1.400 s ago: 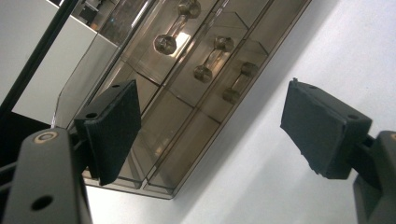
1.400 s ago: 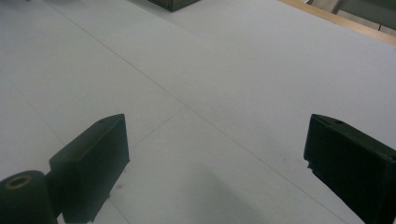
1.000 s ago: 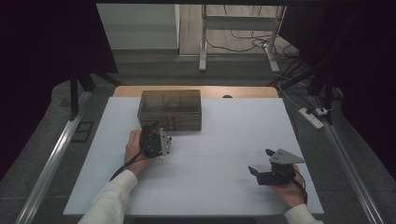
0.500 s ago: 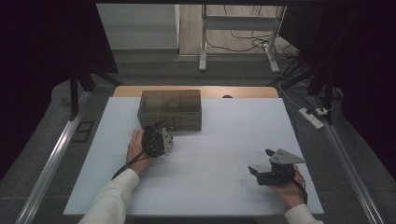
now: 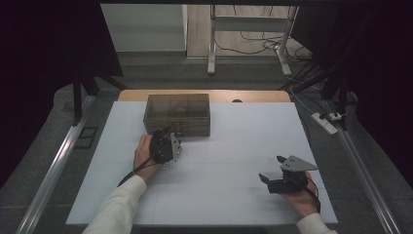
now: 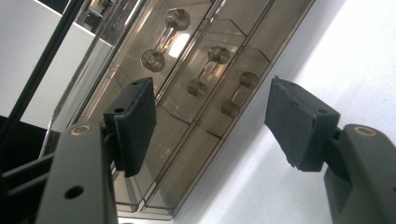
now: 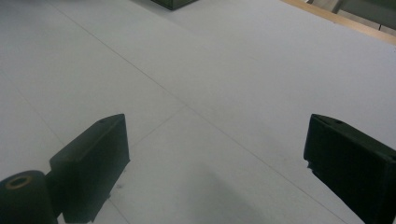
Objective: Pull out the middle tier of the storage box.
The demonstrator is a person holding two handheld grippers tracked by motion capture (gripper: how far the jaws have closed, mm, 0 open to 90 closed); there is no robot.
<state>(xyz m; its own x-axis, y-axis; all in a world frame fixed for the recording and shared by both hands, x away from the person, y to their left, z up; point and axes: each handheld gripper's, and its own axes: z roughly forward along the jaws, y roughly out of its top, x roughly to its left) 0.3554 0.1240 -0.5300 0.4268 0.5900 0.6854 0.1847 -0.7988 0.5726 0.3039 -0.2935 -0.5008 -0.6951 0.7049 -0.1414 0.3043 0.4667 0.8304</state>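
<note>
A smoky clear plastic drawer box [image 5: 178, 114] stands on the white table [image 5: 219, 195] toward the back, left of centre. My left gripper [image 5: 168, 138] is held just in front of the box, turned on its side, open. In the left gripper view the box front [image 6: 187, 93] fills the space between the wide-apart jaws, with several drawers and round knobs [image 6: 154, 59] close ahead; nothing is held. My right gripper [image 5: 272, 170] rests low near the table's front right, open, pointing left. Its jaws frame bare table [image 7: 210, 116] in the right gripper view.
A wooden strip [image 5: 253, 95] runs along the table's back edge. A power strip [image 5: 325, 122] lies on the floor to the right. Metal rails [image 5: 53, 170] flank both sides. A corner of the drawer box [image 7: 173, 3] peeks in at the top of the right gripper view.
</note>
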